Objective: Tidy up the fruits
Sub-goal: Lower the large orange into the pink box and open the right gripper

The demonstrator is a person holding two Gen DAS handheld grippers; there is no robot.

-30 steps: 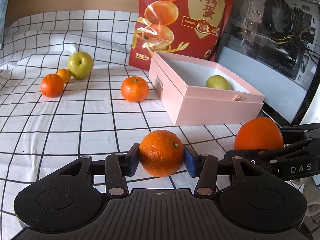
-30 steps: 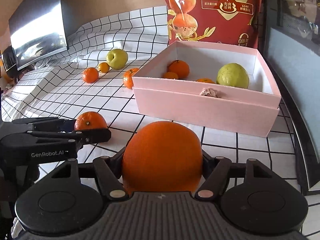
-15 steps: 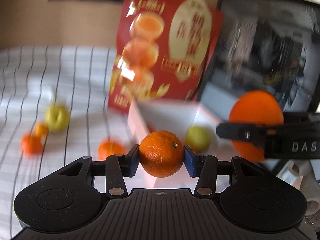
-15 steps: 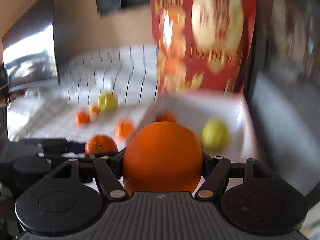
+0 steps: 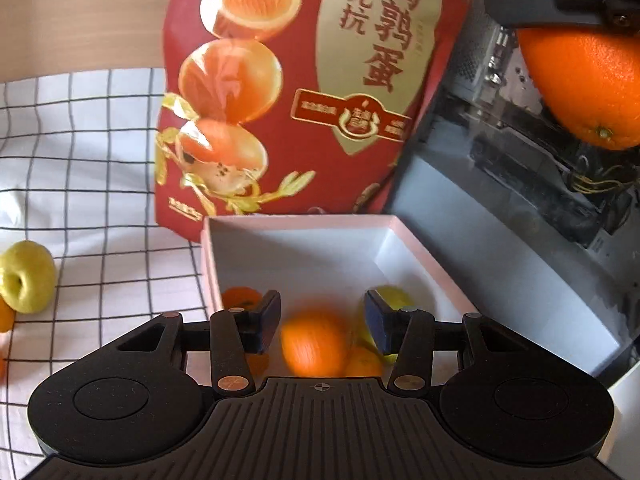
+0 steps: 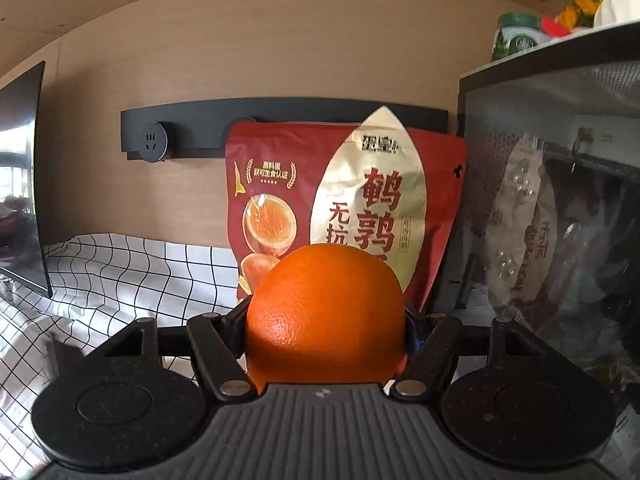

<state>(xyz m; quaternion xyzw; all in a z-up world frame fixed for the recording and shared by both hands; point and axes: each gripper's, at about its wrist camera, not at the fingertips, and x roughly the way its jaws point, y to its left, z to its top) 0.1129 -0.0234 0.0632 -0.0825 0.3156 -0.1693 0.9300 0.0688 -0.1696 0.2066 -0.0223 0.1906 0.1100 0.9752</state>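
Note:
My left gripper (image 5: 322,322) is open above the pink box (image 5: 412,240). A small orange (image 5: 314,346), blurred, is between and below its fingers, free of both pads, over the box. The box also holds a green fruit (image 5: 390,296) and other small oranges (image 5: 240,296). My right gripper (image 6: 324,324) is shut on a large orange (image 6: 324,316) and holds it high; this orange also shows in the left wrist view (image 5: 584,80) at the top right. A green apple (image 5: 26,276) lies on the checked cloth (image 5: 100,200) at the left.
A red snack bag (image 5: 304,92) stands behind the box, also in the right wrist view (image 6: 348,192). A computer case (image 6: 552,220) stands to the right. A monitor (image 6: 20,184) is at the far left. A black socket rail (image 6: 280,120) is on the wall.
My left gripper moved over the box and opened, letting go of the small orange, which drops into the box. My right gripper rose higher with the large orange.

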